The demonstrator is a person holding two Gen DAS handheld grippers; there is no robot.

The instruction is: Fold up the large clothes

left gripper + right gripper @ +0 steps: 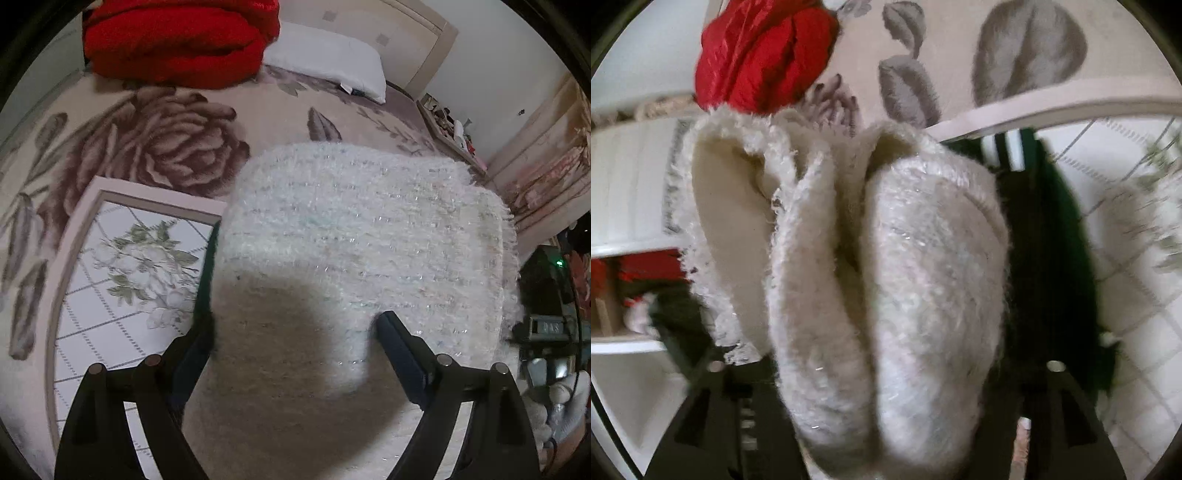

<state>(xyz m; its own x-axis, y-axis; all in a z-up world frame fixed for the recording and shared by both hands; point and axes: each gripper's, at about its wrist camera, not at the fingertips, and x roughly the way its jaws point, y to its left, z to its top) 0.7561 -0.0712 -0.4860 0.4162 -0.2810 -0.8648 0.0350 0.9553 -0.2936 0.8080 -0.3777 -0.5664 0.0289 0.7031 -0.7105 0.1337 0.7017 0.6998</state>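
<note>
Garment: white fuzzy knit garment [354, 236], folded, lying on the rose-print bedspread [155, 147].
Left gripper [299, 332]: jaws wide apart astride the garment's near edge, gripping nothing.
Right gripper [886, 365]: jaws spread, garment folds bunched between, grip unclear.
Red bundle [177, 40]: beyond the garment.

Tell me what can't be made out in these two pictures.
- Left wrist view: the dark green garment is mostly hidden under the white fuzzy garment.
- Right wrist view: the right tongs fingers are hidden by bunched white fabric; blurred.
- Left wrist view: shelf clutter too small.
</note>
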